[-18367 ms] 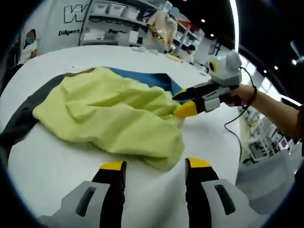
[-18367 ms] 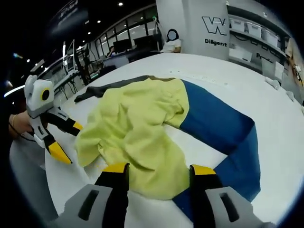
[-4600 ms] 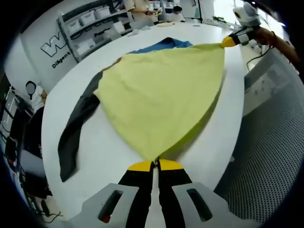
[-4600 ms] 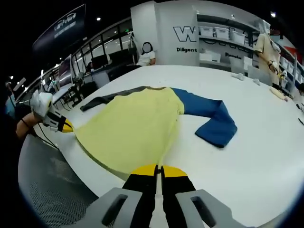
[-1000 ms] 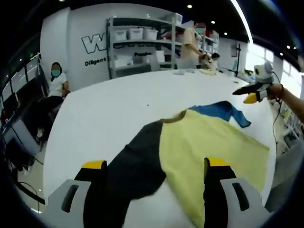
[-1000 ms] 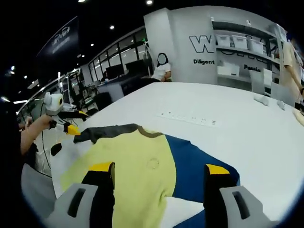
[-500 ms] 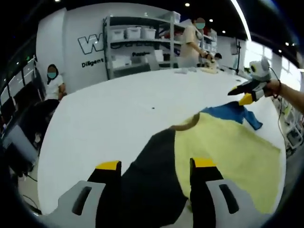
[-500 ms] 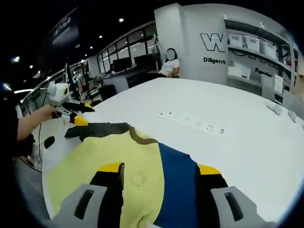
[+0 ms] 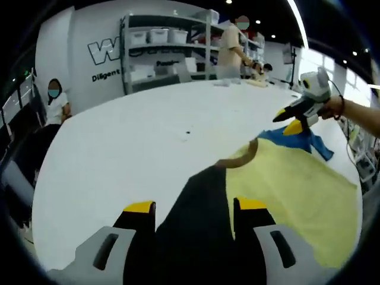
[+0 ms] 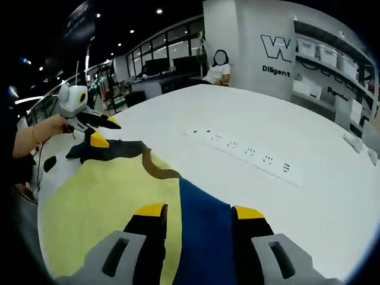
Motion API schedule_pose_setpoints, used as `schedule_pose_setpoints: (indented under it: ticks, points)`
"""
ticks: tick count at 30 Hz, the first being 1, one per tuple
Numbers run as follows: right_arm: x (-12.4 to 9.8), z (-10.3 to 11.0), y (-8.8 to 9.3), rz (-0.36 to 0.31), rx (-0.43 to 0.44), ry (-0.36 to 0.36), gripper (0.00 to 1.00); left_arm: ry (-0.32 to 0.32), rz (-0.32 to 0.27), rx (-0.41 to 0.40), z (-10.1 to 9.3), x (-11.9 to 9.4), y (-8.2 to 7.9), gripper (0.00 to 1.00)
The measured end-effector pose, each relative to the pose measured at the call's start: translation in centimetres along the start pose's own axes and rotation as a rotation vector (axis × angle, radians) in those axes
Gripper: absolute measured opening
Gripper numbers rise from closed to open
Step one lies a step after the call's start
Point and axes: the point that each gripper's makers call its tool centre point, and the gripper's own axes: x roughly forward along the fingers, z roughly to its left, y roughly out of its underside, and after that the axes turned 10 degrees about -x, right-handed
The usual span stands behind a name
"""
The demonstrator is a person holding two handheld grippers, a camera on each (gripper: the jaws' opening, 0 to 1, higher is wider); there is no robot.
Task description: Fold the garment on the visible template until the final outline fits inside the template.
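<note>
Closing in, we have brought both grippers down — left gripper over the garment's dark sleeve, right gripper over its blue sleeve, fingers parted, gripping nothing, garment flat on the tabletop.
</note>
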Motion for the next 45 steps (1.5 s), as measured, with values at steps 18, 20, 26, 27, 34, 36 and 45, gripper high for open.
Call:
schedule_pose_setpoints:
  ticks: [18, 20, 26, 27, 34, 36, 45]
  points:
    - [3.6, -1.0, 1.1, 0.087, -0.12, -0.031, 0.15, 0.034, 0.093, -0.009, 0.9, 4.2, 0.9, 0.32]
    - [3.7, -1.0, 1.2, 0.096, -0.132, -0.033, 0.11, 0.023, 0.098, 0.004, 1.3, 4.4, 1.1, 0.33]
    - [3.6, -0.8, 1.4, 0.093, -0.142, -0.044, 0.04, 0.02, 0.097, 0.014, 1.5, 4.7, 1.3, 0.21]
    - [3.6, -0.7, 1.4, 0.093, -0.143, -0.044, 0.03, 0.02, 0.07, 0.015, 1.4, 4.8, 0.8, 0.18]
    - [3.1, -0.7, 0.9, 0.077, -0.156, -0.027, 0.0, 0.022, 0.068, 0.029, 0.7, 5.8, 1.0, 0.03]
    - [2.7, -0.6, 0.7, 0.066, -0.159, -0.02, 0.0, 0.013, 0.07, 0.034, 0.7, 5.7, 1.0, 0.03]
    - [0.3, 0.5, -1.3, -0.028, -0.178, -0.021, 0.0, 0.031, -0.017, 0.058, -0.3, 2.6, -1.7, 0.02]
